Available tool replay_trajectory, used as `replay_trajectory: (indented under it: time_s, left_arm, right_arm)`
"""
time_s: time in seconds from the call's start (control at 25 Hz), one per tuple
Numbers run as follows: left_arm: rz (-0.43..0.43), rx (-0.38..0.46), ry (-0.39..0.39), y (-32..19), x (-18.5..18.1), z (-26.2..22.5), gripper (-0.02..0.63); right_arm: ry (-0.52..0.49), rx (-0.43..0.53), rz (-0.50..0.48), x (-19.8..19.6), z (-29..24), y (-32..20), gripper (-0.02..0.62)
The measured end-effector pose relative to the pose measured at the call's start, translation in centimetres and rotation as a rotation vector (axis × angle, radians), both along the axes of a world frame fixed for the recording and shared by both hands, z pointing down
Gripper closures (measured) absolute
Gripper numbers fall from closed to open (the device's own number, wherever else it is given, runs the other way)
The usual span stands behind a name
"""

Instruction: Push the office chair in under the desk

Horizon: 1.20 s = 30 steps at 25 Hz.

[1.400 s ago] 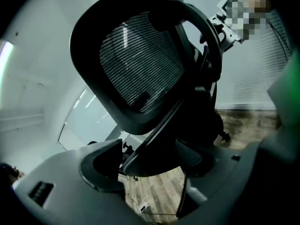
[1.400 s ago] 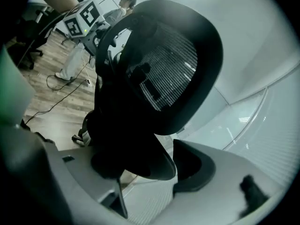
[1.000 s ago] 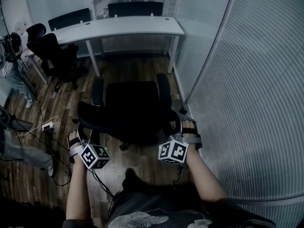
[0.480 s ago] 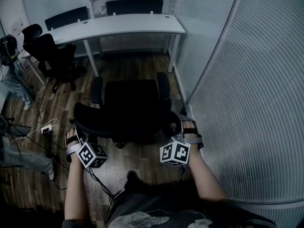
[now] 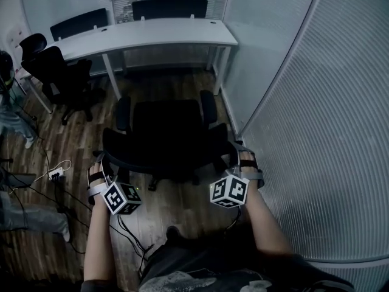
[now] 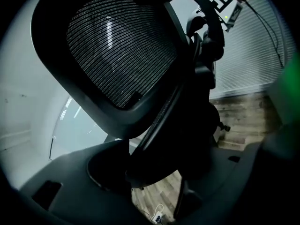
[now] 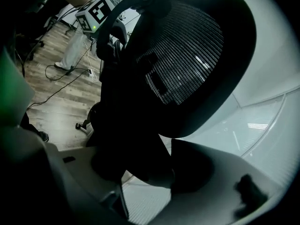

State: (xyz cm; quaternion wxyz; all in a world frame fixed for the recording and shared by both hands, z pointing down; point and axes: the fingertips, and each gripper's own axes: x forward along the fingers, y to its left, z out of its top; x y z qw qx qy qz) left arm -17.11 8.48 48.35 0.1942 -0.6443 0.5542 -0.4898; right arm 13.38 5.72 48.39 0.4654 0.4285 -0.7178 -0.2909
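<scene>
A black mesh-backed office chair [image 5: 167, 132] stands on the wood floor, its seat facing the white desk [image 5: 152, 35] and its backrest toward me. My left gripper [image 5: 103, 166] holds the backrest's left edge and my right gripper [image 5: 234, 157] holds its right edge. In the left gripper view the backrest rim [image 6: 154, 125] runs down between the jaws of the left gripper [image 6: 154, 172], filling the gap. The right gripper view shows the mesh backrest [image 7: 183, 64] with its lower rim wedged in the right gripper [image 7: 150, 172]. The chair's front lies short of the desk edge.
A ribbed glass partition [image 5: 316, 132] runs close along the right. Another black chair [image 5: 58, 72] stands at the desk's left end, and more chairs [image 5: 170, 8] sit behind it. Cables and a power strip [image 5: 56, 175] lie on the floor at left, near a person's legs [image 5: 9, 114].
Both grippers have kept their hold on the backrest. The chair and my hands have crept slightly forward and rightward relative to the desk.
</scene>
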Motion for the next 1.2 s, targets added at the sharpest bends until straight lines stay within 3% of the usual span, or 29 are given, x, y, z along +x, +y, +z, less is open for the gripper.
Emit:
replay_trajectory:
  time_s: [0.52,1.2]
  left_arm:
    - [0.063,0.059,0.017,-7.8,-0.9,2.1,0.319]
    - [0.031,0.038,0.031,-26.9,-1.8,0.8,0.319]
  right_arm:
    - [0.008,-0.024,0.045,-0.9,2.5,-8.1,0.325]
    - [-0.008,-0.043,-0.003,-2.0,1.2,-28.3,0.325]
